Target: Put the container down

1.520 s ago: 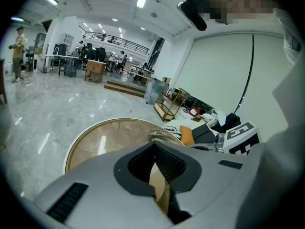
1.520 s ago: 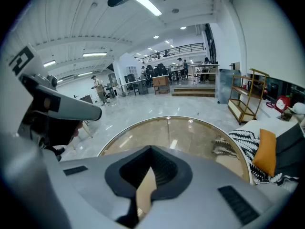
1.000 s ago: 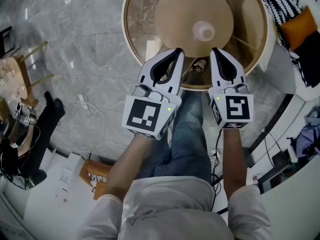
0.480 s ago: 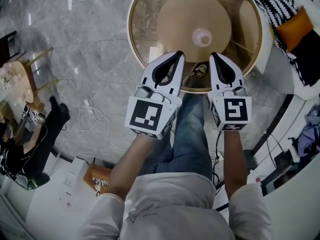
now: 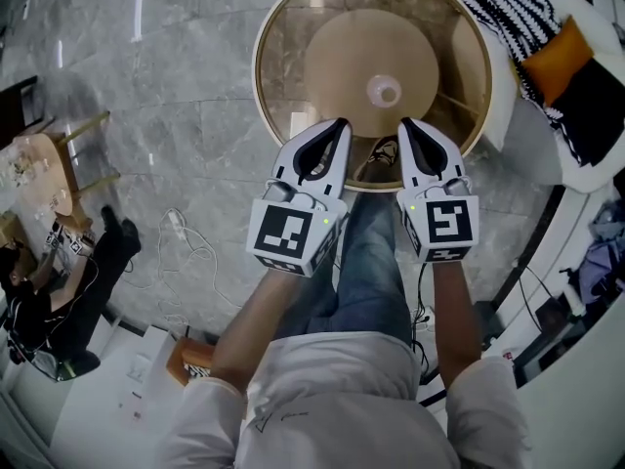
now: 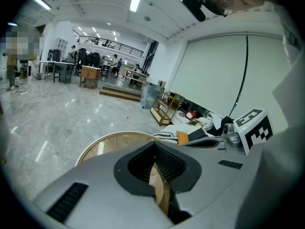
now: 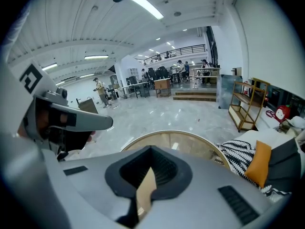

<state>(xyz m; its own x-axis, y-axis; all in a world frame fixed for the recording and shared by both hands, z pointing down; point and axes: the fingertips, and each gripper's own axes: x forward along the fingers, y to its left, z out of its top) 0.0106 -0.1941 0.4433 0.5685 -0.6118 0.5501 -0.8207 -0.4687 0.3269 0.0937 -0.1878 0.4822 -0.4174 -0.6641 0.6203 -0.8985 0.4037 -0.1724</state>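
A: Head view first. What have you got?

B: Round glass-topped table [image 5: 278,42] with a gold rim. The container [image 5: 384,92], small and pale, stands upright near the middle of it. No gripper touches it.

A: And the grippers?

B: The left gripper [image 5: 335,125] and right gripper [image 5: 407,125] are side by side over the near rim, tips pointing toward the table's centre. The container sits beyond the tips, nearer the right one. Below them are the person's jeans [image 5: 366,252]. A black-and-white striped cloth [image 5: 508,13] and an orange cushion [image 5: 559,62] lie to the right of the table.

A: Left gripper view?

B: Jaws closed tip to tip, with only a thin slit lower down where the tan of the table shows through. Nothing gripped. The table rim [image 6: 102,140] curves just past the jaws.

A: Right gripper view?

B: Same story. Jaws fully together, nothing between the pads. Table glass [image 7: 190,144] ahead, with the striped cloth and cushion off to the right. The left gripper is alongside, at the left edge.
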